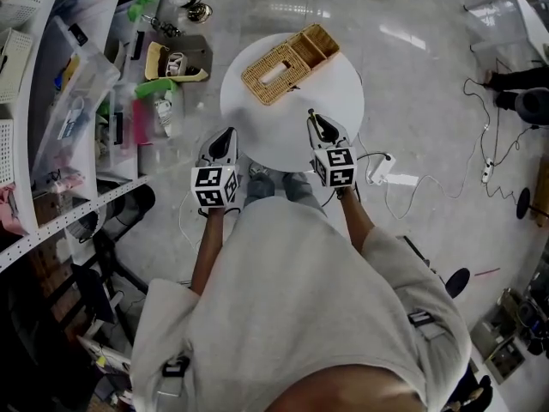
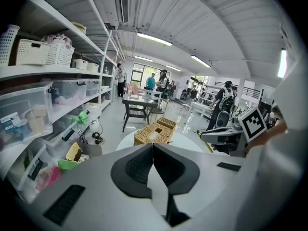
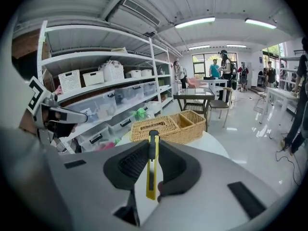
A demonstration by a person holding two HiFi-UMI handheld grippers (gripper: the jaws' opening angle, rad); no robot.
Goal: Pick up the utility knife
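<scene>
A yellow and black utility knife (image 3: 152,165) stands lengthwise between the jaws of my right gripper (image 3: 153,150), which is shut on it, lifted above the round white table (image 3: 211,146). In the head view the right gripper (image 1: 320,125) hangs over the table's near right edge (image 1: 343,136), and the knife (image 1: 314,120) shows as a thin dark sliver at its tip. My left gripper (image 2: 152,150) is shut with nothing in it; in the head view the left gripper (image 1: 225,142) is held over the table's near left edge. The knife (image 2: 209,146) also shows at the right of the left gripper view.
A wicker basket (image 1: 287,63) with a tissue slot sits at the far side of the table. Shelving with bins and baskets (image 1: 51,101) runs along the left. Cables and a power strip (image 1: 382,170) lie on the floor at the right. People stand far off in the room.
</scene>
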